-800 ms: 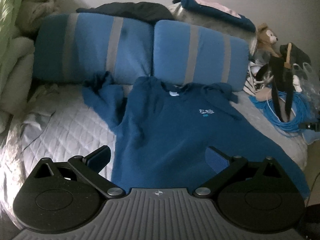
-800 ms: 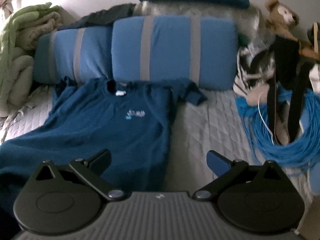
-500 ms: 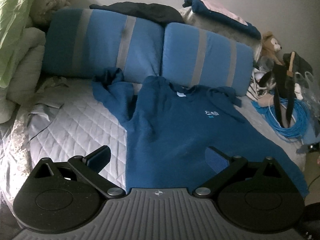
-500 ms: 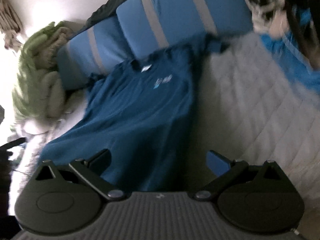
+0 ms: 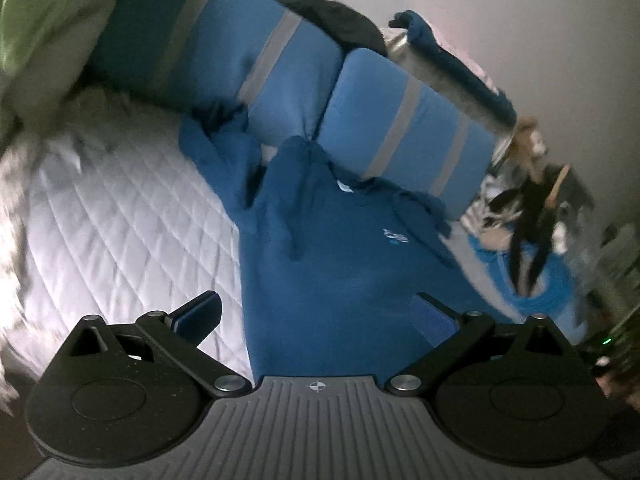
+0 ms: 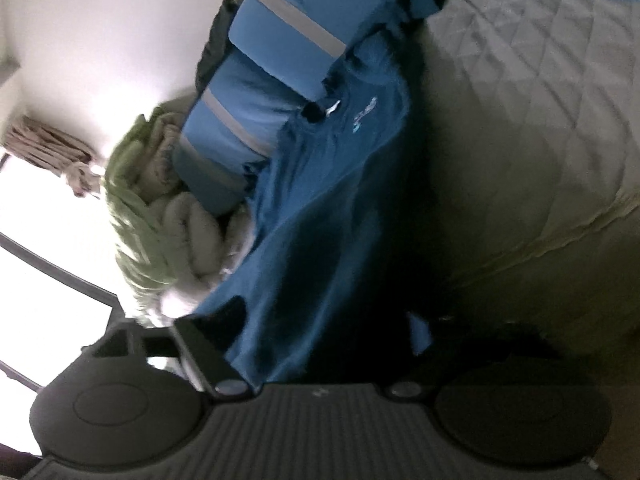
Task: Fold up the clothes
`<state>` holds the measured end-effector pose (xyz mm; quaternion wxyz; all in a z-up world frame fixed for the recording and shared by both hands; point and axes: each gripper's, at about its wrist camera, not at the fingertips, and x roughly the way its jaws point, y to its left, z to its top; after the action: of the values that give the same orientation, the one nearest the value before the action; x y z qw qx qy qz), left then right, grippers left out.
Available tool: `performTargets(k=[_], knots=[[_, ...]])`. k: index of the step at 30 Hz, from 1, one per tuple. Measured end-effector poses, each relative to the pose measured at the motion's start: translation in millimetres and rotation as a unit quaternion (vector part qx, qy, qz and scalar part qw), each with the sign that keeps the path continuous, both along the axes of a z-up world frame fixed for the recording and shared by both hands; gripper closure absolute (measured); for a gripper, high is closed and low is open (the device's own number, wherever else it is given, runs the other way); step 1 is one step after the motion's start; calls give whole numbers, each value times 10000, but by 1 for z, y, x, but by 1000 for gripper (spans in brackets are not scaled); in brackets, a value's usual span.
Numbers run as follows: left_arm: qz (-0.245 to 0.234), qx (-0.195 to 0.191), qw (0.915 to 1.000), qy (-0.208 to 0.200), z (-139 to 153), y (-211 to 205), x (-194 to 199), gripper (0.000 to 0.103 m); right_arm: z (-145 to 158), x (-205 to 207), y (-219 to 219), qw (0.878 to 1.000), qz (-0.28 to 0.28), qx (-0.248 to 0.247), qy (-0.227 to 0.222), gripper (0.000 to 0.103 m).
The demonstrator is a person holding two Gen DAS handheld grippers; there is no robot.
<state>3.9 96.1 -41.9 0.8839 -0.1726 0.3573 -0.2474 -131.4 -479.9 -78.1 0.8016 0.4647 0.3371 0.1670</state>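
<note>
Moved: both views have rolled sideways; right gripper [image 6: 320, 320] has dropped close over the shirt hem | Shirt: blue sweatshirt [image 5: 340, 264] flat on bed [image 5: 120, 224], long axis running away from fingers, collar toward striped pillows [image 5: 404, 128] | Left gripper [image 5: 316, 312]: fingers spread wide, empty | Right: fingers apart, hem between, grip unclear.

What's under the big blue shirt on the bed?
The blue shirt lies spread on the white quilted bedcover, which shows on both sides of it. Whether anything else lies beneath the shirt is hidden by the fabric.
</note>
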Motion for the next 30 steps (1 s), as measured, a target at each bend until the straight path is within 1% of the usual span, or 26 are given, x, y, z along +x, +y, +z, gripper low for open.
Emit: performTargets(k=[1, 2, 3, 5, 6, 7, 8, 9, 10, 11, 12, 13, 14, 15, 17, 20, 22, 23, 26, 30], knots=[[56, -125, 9998, 120, -7, 5, -1, 0, -2, 1, 1, 10000, 36, 80, -4, 37], [105, -253, 9993, 264, -15, 11, -1, 0, -3, 3, 2, 9998, 73, 161, -7, 39], [129, -467, 9976, 492, -23, 17, -1, 1, -5, 4, 3, 9996, 109, 241, -11, 42], [196, -941, 9915, 878, -40, 28, 1, 3, -6, 3, 2, 9997, 82, 219, 12, 50], [237, -1183, 9867, 1093, -51, 33, 2, 5, -7, 2, 0, 9997, 36, 213, 78, 61], [262, -1386, 9810, 1330, -61, 37, 2, 5, -8, 1, -2, 9997, -11, 207, 145, 75], [230, -1544, 9770, 1450, -70, 38, 5, 10, -8, -2, -4, 9996, -45, 250, 155, 81], [178, -1690, 9736, 1523, -78, 40, 9, 22, -8, -4, -7, 9994, -79, 295, 162, 93], [116, -1830, 9704, 1574, -84, 40, 12, 33, -9, -6, -9, 9992, -112, 341, 169, 94], [56, -1971, 9659, 1677, -88, 40, 13, 52, -5, -7, -9, 9994, -125, 283, 158, 95], [-9, -2112, 9627, 1693, -90, 39, 14, 64, -1, -8, -10, 9996, -136, 220, 147, 95], [-76, -2251, 9599, 1668, -91, 39, 15, 72, 3, -10, -10, 9997, -148, 158, 135, 96], [-131, -2365, 9578, 1629, -90, 39, 14, 87, 7, -11, -10, 9998, -159, 95, 123, 96], [-144, -2387, 9582, 1569, -87, 39, 13, 92, 10, -12, -10, 9998, -171, 32, 112, 96], [-165, -2375, 9612, 1392, -77, 40, 9, 95, 20, -15, -11, 9996, -231, -98, 100, 97], [-293, -2414, 9647, 1011, -57, 40, -1, 96, 38, -17, -15, 9989, -355, -298, 36, 97], [-326, -2327, 9680, 879, -41, 42, -7, 97, 50, -18, -18, 9982, -410, -426, -34, 97], [-331, -2273, 9696, 842, -34, 41, -9, 98, 55, -19, -19, 9980, -423, -474, -59, 97], [-296, -2038, 9743, 915, -19, 39, -19, 98, 65, -21, -21, 9974, -404, -587, -66, 98], [-226, -1869, 9771, 993, -16, 40, -26, 98, 68, -25, -19, 9971, -312, -696, 82, 98]])
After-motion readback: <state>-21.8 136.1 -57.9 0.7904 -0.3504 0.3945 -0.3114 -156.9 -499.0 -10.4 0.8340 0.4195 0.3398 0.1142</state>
